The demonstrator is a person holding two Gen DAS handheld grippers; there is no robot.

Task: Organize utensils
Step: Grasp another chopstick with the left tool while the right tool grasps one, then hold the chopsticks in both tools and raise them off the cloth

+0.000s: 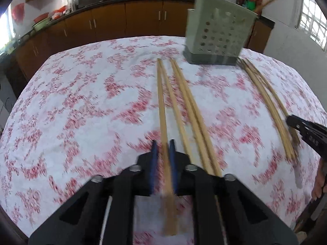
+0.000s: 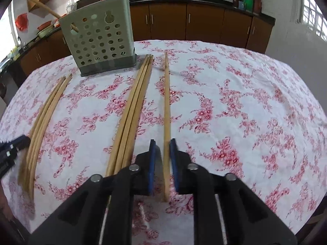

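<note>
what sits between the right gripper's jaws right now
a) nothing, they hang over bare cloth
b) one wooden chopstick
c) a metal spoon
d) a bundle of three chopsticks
b: in the right wrist view the right gripper has a single chopstick running between its blue jaws, with a sliver of gap on each side, while the bundle lies on the cloth to its left.

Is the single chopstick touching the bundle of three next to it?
Apart. The right wrist view shows tablecloth between the single chopstick and the bundle along their whole length.
</note>
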